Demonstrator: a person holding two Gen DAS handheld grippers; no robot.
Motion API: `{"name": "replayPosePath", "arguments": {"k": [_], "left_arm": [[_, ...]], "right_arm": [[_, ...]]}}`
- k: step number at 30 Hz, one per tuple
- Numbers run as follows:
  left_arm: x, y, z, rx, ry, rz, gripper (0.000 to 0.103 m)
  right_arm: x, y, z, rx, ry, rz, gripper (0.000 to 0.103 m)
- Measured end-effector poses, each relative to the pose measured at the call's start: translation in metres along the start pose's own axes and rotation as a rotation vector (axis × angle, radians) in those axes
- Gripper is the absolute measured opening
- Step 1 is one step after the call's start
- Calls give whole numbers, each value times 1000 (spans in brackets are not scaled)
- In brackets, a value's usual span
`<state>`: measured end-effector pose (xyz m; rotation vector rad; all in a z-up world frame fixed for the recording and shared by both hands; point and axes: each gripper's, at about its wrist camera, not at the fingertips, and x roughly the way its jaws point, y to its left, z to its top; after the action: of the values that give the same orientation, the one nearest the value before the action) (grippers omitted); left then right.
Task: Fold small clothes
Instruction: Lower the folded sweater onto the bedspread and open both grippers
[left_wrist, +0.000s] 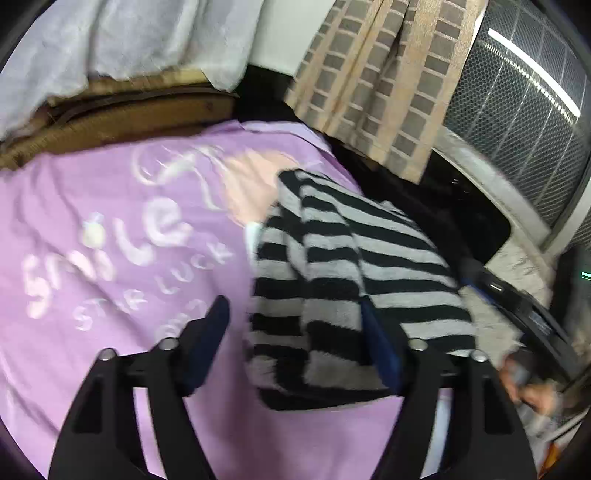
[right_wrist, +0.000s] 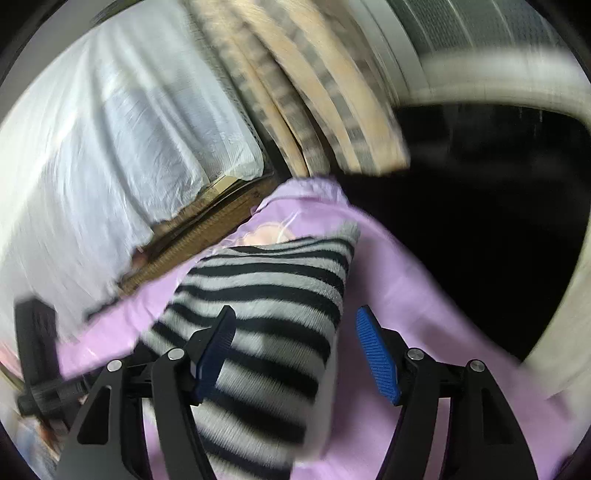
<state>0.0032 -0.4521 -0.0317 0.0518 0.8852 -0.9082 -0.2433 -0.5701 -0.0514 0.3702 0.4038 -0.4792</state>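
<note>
Lying limp on the purple shirt (left_wrist: 110, 229), the soft, light striped garment (left_wrist: 347, 280) looked easiest pinched at its near hem, both the left gripper (left_wrist: 295, 343) and right gripper (right_wrist: 295, 350) spread, pinching nothing.

We see the striped garment (left_wrist: 343, 266) lying on the printed shirt (left_wrist: 110, 236), the curtain (left_wrist: 376, 81) behind that shirt.

A checked beige curtain (left_wrist: 373, 74) hangs beside a white-draped piece of furniture (left_wrist: 122, 40).

Fuzzy knit striped garment (left_wrist: 343, 266), smooth lilac cloth (left_wrist: 110, 206)
</note>
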Motion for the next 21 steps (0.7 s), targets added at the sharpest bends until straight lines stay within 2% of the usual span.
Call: {"name": "replayPosePath", "arguments": {"k": [2,4,6,9,12,15,21], "left_arm": [[11,-2,-9,34,19,66,78],[18,-1,-18,32,21,96,86],[20,1,-23,32,7,103,92],[15,-1,-27,35,-4,109,92],[-1,-10,-32,72,-50,153,91],[-14,-14,-38,94,-68,164,91],[-35,-17,-54,114,-87,187,91]], "right_arm": [[0,17,-18,-96,33,-107,68],[8,19,-35,-116,54,-178,68],[9,8,-42,-64,50,-173,70],[8,4,-40,-14,50,-157,70],[-7,21,-42,-66,11,-216,70],[-25,32,-46,-76,-27,-241,70],[-50,43,-60,-47,-15,-253,70]]}}
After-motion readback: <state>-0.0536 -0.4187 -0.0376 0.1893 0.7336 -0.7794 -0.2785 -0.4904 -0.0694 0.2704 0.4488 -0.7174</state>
